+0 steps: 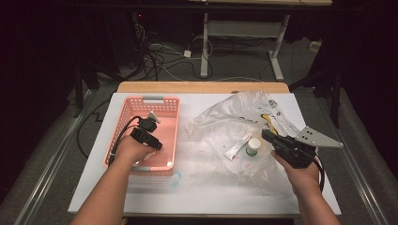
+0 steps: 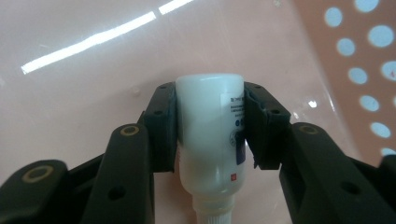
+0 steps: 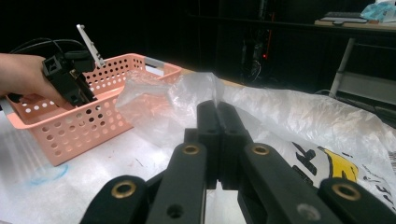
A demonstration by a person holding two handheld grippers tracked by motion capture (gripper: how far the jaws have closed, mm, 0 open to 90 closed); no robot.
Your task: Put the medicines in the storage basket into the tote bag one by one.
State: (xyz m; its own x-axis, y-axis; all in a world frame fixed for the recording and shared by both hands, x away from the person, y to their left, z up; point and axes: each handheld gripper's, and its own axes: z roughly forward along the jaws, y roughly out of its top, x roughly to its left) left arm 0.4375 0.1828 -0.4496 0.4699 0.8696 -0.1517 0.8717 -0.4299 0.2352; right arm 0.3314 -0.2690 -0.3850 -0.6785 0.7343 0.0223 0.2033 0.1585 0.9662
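Left gripper (image 2: pixel 210 123) sits low inside the pink basket (image 1: pixel 165 104), jaws clamped on a white bottle (image 2: pixel 210 135). The bottle is pinched at its sides between the pads (image 2: pixel 163 126), its flat base pointing away from the camera toward the basket floor and its ribbed neck toward the gripper body. In the high view the left hand (image 1: pixel 131 149) holds this gripper over the basket's near half.

Right gripper (image 3: pixel 217 121) has its jaws pressed fully together with nothing between them. It hovers over the crumpled clear plastic bag (image 1: pixel 244 112) on the white table (image 1: pixel 197 187). A white tube (image 1: pixel 238 146) and a small green-labelled jar (image 1: pixel 253 147) lie on the bag, just left of the right gripper's tip.
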